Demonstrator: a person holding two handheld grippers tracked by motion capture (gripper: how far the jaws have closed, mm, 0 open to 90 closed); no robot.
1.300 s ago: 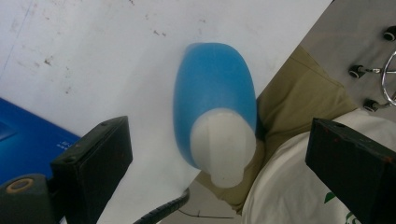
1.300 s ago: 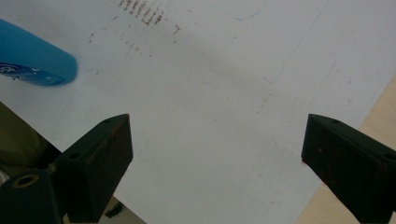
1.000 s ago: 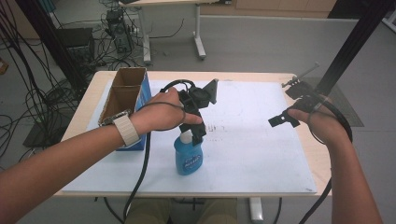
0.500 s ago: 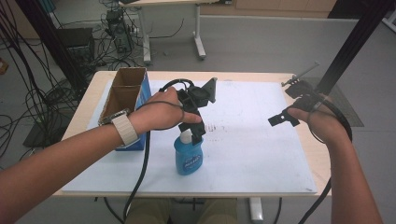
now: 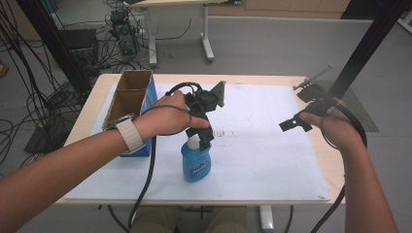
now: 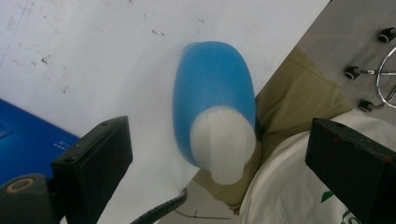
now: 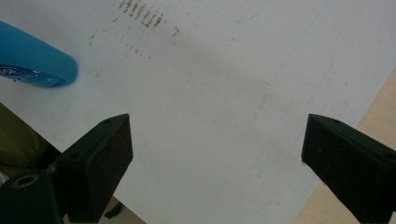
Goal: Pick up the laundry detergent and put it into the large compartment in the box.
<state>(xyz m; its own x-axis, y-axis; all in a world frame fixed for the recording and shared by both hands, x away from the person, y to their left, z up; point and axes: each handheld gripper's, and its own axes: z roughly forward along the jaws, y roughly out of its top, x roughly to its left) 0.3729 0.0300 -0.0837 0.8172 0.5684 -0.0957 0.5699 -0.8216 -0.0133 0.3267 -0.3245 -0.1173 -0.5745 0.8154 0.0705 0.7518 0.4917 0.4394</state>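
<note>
Just above bottle, claw wide

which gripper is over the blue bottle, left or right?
The left gripper: it hangs right above the blue bottle, jaws open either side of the white cap. The right gripper is off to the side over the bare white sheet, also open.

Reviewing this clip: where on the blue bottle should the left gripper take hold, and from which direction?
Probably at the white cap, coming straight down from above. The blue bottle stands upright on the white sheet, and its cap is narrower than the rounded body, so it should fit between the jaws. The left gripper hangs just above it, jaws open and set either side of the cap.
</note>
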